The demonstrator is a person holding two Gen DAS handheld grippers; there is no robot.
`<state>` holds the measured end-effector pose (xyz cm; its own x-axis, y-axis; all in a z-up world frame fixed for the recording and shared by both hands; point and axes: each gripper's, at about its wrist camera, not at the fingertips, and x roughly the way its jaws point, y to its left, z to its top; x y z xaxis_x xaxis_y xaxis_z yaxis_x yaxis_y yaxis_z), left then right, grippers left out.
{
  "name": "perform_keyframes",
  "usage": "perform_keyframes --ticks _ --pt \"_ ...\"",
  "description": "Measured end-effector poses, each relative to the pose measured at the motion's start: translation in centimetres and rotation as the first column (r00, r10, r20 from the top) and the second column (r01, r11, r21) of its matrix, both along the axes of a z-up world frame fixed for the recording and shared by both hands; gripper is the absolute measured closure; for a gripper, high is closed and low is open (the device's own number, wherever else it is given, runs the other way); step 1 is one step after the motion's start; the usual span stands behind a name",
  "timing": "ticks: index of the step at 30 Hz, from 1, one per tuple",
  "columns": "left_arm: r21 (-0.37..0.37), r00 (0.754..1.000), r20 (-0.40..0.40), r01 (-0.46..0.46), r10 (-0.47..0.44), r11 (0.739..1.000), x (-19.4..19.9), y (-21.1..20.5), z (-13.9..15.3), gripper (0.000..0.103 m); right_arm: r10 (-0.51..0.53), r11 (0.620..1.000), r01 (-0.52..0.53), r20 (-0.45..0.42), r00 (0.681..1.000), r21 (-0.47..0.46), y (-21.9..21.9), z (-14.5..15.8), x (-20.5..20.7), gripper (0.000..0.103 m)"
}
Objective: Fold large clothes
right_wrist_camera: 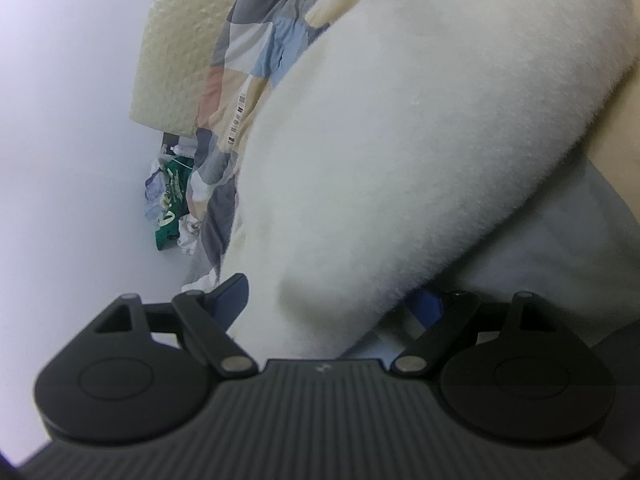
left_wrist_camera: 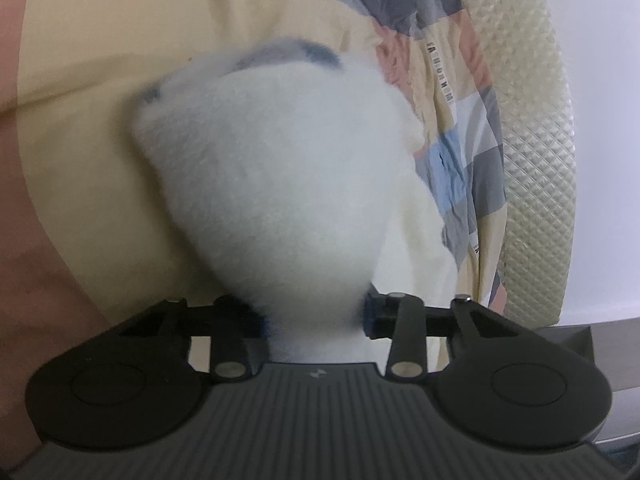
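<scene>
A home bedroom. A pale yellow bedsheet (left_wrist_camera: 100, 32) fills the upper left of the left wrist view, with a patchwork quilt (left_wrist_camera: 456, 128) of grey, blue, pink and cream squares at the upper right. Beside it, a cream quilted mattress edge (left_wrist_camera: 528, 120) curves against a plain white wall (left_wrist_camera: 600, 160). Crumpled clothes (right_wrist_camera: 170, 204) are heaped at middle left in the right wrist view.

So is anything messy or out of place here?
Yes: a heap of crumpled clothes lies on the floor beside the bed, under the hanging patchwork quilt. On the bed, the fluffy white garment is bunched up, not flat; the left gripper is pinching it.
</scene>
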<state>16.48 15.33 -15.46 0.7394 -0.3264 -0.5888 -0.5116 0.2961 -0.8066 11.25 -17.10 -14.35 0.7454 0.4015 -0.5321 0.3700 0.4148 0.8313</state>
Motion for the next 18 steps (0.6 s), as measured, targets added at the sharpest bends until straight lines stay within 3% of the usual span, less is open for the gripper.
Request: perform_keyframes --ticks 4,10,18 --pt "0.016 1.000 0.015 0.003 -0.004 1.000 -0.4 0.0 0.4 0.064 -0.002 1.000 0.002 -0.001 1.000 -0.023 -0.2 0.0 0.0 0.016" --pt "0.039 1.000 0.022 0.018 -0.019 0.999 -0.4 0.1 0.6 0.064 -0.088 0.991 0.086 -0.022 0.996 -0.100 -1.2 0.4 -0.8 0.018" --pt "0.038 1.000 0.022 0.019 -0.020 0.999 -0.2 0.2 0.5 0.064 -0.125 0.986 0.120 -0.036 0.992 -0.118 -2.1 0.0 -1.1 0.023"
